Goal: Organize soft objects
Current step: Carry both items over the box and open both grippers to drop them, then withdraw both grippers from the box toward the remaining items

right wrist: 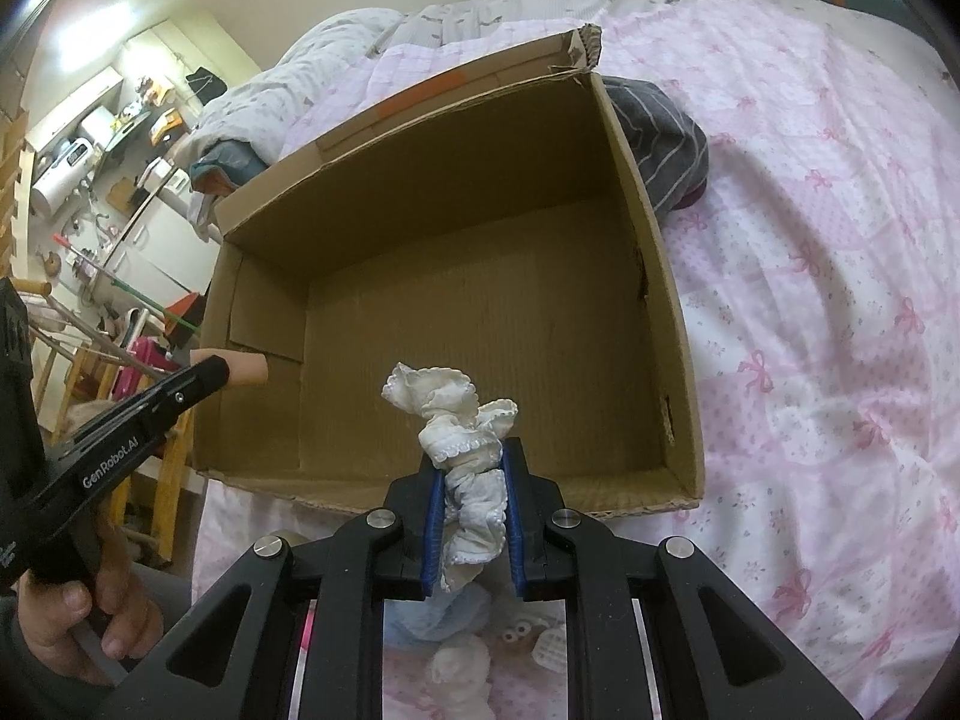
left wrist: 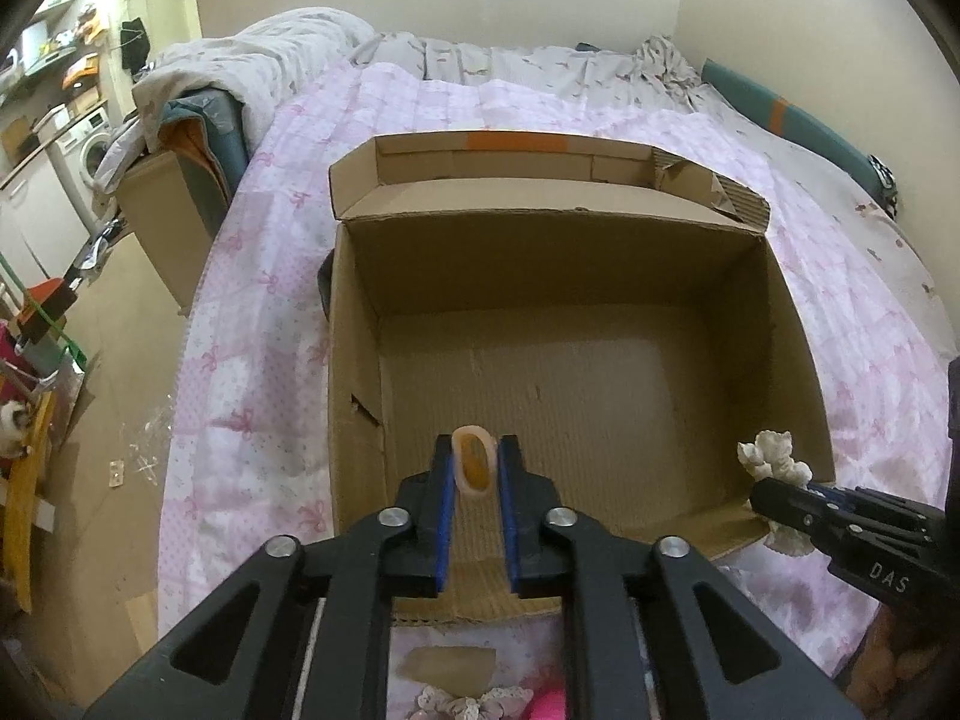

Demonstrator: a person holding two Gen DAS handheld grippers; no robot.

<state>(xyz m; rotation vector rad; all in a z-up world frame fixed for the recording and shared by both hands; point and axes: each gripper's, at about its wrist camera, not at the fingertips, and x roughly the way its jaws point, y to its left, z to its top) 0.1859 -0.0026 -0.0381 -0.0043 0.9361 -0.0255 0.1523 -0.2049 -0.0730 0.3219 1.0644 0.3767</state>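
An open cardboard box (left wrist: pixel 540 276) lies on the pink quilt, and its floor is bare. My left gripper (left wrist: pixel 474 450) hangs over the box's near left corner, shut on a small peach soft ring (left wrist: pixel 474 465) that stands upright between the blue pads. In the right wrist view the left gripper (right wrist: pixel 204 375) sits at the box's (right wrist: pixel 420 192) left wall, with the peach ring (right wrist: pixel 246 372) sticking out of its tip. My right gripper (right wrist: pixel 474 456) is shut on a crumpled white lace-edged cloth (right wrist: pixel 456 420) over the near edge. It also shows as the right gripper (left wrist: pixel 774 489) holding the white cloth (left wrist: pixel 771 450).
The pink bow-print quilt (right wrist: pixel 810 300) surrounds the box. A grey striped garment (right wrist: pixel 666 144) lies against the box's far right corner. More soft items lie under the grippers: a pale blue piece (right wrist: pixel 438 612) and a pink piece (left wrist: pixel 546 705). A person's hand (right wrist: pixel 90 612) holds the left tool.
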